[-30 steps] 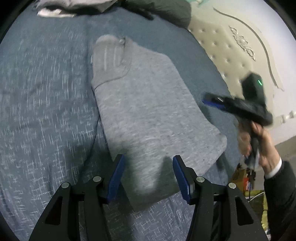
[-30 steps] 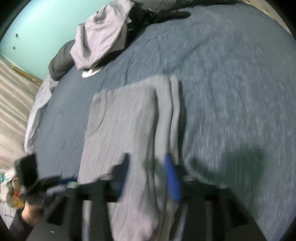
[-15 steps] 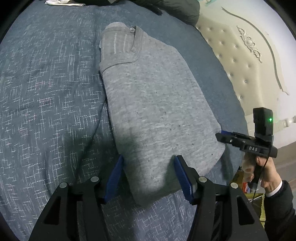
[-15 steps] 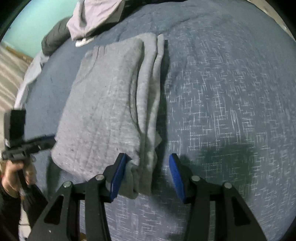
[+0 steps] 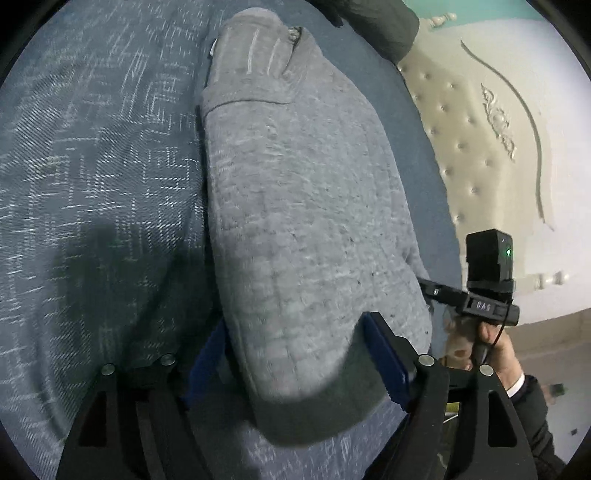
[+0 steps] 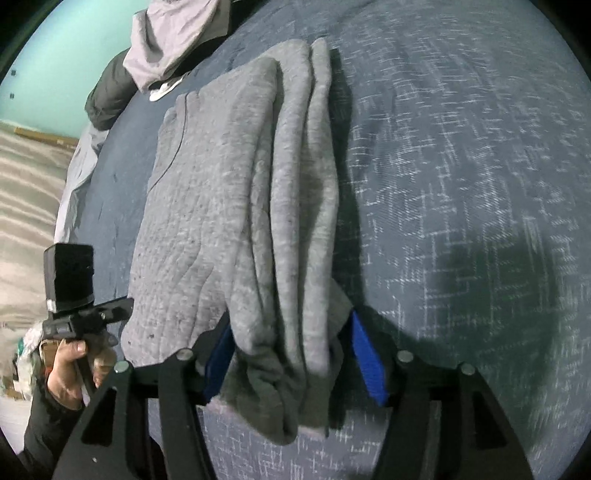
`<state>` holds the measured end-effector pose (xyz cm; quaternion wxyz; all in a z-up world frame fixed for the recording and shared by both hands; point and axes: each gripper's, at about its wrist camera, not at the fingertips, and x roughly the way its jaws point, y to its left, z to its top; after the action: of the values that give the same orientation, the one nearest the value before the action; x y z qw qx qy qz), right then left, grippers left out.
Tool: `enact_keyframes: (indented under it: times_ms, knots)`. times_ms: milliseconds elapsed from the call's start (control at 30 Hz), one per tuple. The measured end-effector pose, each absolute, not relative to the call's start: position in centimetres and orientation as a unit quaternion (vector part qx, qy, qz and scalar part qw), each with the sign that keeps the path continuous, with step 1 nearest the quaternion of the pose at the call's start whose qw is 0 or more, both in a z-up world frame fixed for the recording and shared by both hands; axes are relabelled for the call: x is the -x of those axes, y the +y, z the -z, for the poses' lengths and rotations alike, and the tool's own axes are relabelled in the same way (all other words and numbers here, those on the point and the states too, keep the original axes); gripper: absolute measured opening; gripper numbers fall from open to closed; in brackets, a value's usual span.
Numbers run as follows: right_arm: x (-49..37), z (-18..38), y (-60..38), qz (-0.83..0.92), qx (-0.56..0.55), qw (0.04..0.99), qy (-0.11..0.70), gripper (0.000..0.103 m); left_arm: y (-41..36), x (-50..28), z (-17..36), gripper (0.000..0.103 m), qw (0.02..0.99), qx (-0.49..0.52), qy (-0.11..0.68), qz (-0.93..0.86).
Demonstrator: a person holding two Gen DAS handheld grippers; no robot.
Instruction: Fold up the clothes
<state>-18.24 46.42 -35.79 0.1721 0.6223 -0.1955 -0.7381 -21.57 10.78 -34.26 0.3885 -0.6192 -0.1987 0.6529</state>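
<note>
A folded grey sweatshirt (image 5: 295, 221) lies lengthwise on the bed (image 5: 92, 184), which is covered in a blue spread flecked with white, and both claws stand at its near end. The left claw (image 5: 295, 354) is spread wide, its blue-padded fingers (image 5: 384, 354) on either side of the garment's near corner, with the cloth bulging up between them (the pads look apart from the fabric on the right side, though blur makes contact hard to judge). The right claw (image 6: 291, 354) is likewise open, straddling the stacked folds along the sweatshirt's right-hand edge; its blue pads (image 6: 365, 354) sit just beside the layered cloth, not pinched onto it. In the left wrist view the right claw's body shows at the far side of the garment, held in a hand (image 5: 491, 343) with a dark sleeve and white cuff, a green light glowing on its black camera block (image 5: 487, 258). In the right wrist view the other hand (image 6: 70, 365) grips the left tool at the sweatshirt's left edge. The garment's far end, with a ribbed band and a small metal zip pull (image 5: 294, 34), points toward a heap of other clothes (image 6: 173, 40) near the bed's far edge. A cream tufted headboard (image 5: 480, 147) stands beside the bed on the right, and a teal wall (image 6: 62, 55) lies beyond.
</note>
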Motion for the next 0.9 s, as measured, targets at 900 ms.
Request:
enact_keyframes:
  times_ms: [900]
  knots:
    - [19.6, 37.2, 45.4, 0.749, -0.6, 0.186, -0.212, 0.052, 12.7, 22.0, 34.2, 0.074, 0.379, 0.595, -0.215, -0.675]
